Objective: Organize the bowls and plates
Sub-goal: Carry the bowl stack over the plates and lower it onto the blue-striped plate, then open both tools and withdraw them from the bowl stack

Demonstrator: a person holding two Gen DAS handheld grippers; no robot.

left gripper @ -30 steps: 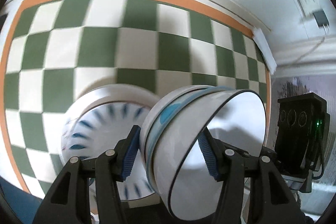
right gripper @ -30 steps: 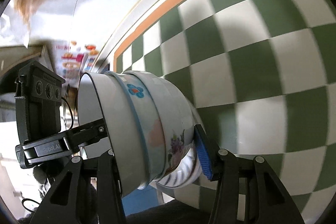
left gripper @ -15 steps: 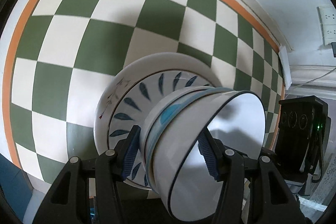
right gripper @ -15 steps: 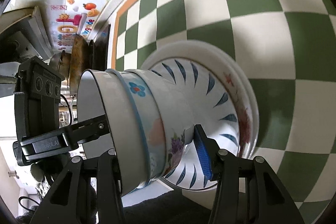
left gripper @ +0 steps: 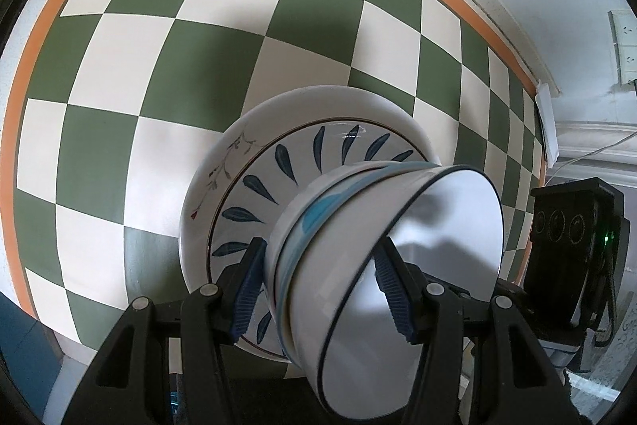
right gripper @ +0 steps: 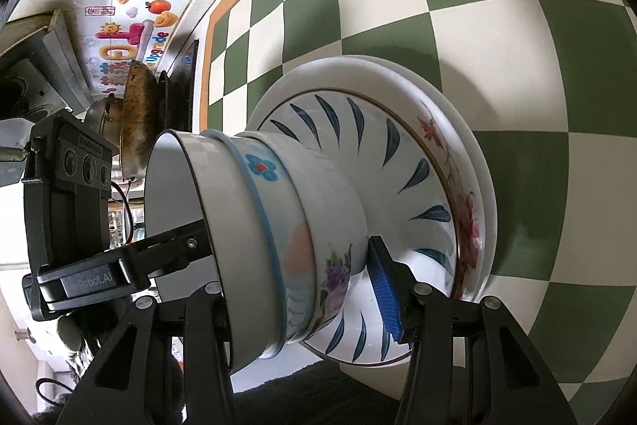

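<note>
- We see the left gripper pinching one wall of a stack of nested bowls: one blue-ribbed finger lies outside the stack and the other inside the innermost bowl.
- We see the right gripper pinching the opposite wall of the same stack of nested bowls; its blue pad presses the outside near the base, while its other finger is hidden behind the rim.
- The innermost bowl is plain white with a thin dark rim line; the next bowl out carries a blue band and a blue flower with a red centre; the outermost bowl shows a purple floral print near its base.
- The stack's base meets the middle of a leaf-patterned plate, white with dark blue leaf strokes radiating around its well; we cannot tell whether it rests fully on it.
- That plate sits on a larger floral plate, whose rim bears red flowers and thin stems.
- Both plates lie on a green-and-cream checkered tablecloth with an orange border.
- In the right wrist view, a dark, worn pan and coloured wall stickers appear beyond the cloth's edge.
- In the left wrist view, wall sockets sit on the white wall at the right edge.
</note>
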